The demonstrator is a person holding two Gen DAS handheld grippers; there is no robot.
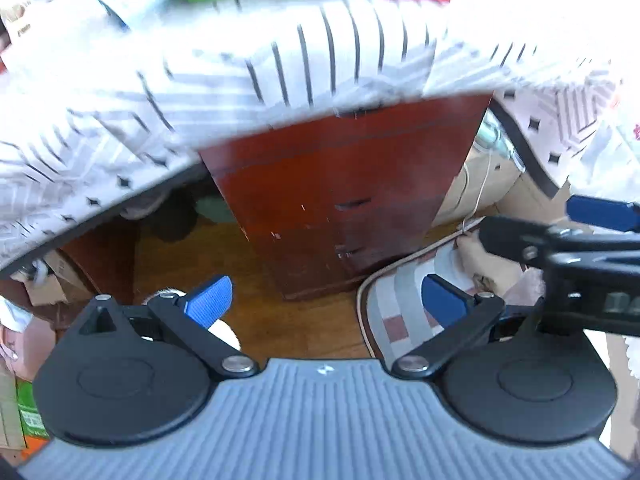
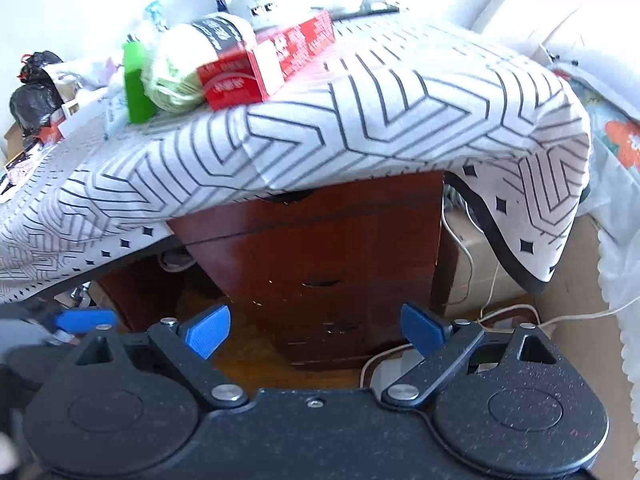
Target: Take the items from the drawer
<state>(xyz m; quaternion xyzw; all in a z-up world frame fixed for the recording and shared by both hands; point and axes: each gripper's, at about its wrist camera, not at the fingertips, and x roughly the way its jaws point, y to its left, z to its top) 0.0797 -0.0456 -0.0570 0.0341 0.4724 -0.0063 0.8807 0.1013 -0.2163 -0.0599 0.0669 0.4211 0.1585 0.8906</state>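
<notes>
A cluttered room: wooden floor [image 2: 256, 364], and a desk draped in a white geometric-print cloth [image 2: 360, 112] with a red box [image 2: 268, 64], a ball of yarn [image 2: 176, 76] and a green block [image 2: 138, 84] piled on top. Below the cloth's edge sits my target, the reddish-brown drawer unit [image 2: 320, 248]; its drawers look closed, so whatever is inside is hidden from me. My worry is the cloth hanging over the top drawer's pull [image 2: 290, 197]: I could pinch fabric instead and drag the pile down. The white cable [image 2: 472, 312] beside the unit could also snag. My right gripper [image 2: 316, 330] and left gripper [image 1: 324, 302] both tilt downward toward the unit, well short of it, jaws apart and empty.
</notes>
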